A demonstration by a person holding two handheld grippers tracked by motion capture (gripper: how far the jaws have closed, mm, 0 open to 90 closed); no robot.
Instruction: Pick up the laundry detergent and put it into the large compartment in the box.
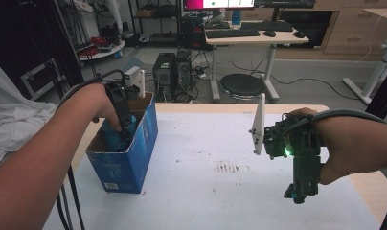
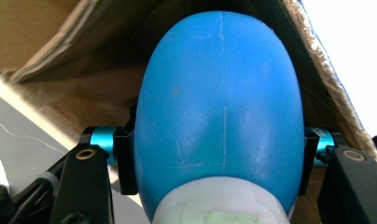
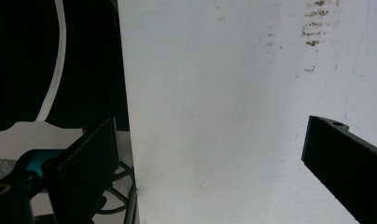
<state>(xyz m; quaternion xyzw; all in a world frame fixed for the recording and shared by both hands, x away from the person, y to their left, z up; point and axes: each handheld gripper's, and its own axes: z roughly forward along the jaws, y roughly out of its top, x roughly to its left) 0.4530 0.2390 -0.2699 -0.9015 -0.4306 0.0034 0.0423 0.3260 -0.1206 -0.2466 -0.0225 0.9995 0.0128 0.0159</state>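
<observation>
A blue cardboard box (image 1: 127,163) with its top open stands on the left of the white table (image 1: 215,139). My left gripper (image 1: 123,128) reaches down into it. In the left gripper view the left gripper (image 2: 218,158) is shut on a smooth blue rubber bulb (image 2: 219,107) with a white neck, and the box's brown inner walls (image 2: 60,42) surround it. My right gripper (image 1: 299,194) hangs over the table's right front, tips pointing toward the person. In the right gripper view the right gripper (image 3: 210,140) is open with nothing but the white tabletop (image 3: 224,84) between its jaws.
Dark smudges (image 1: 227,166) mark the middle of the table. Beyond the far edge stand a black stool (image 1: 242,85), computer towers (image 1: 175,72) and a desk with keyboards (image 1: 256,34). White cloth (image 1: 9,120) lies at the left.
</observation>
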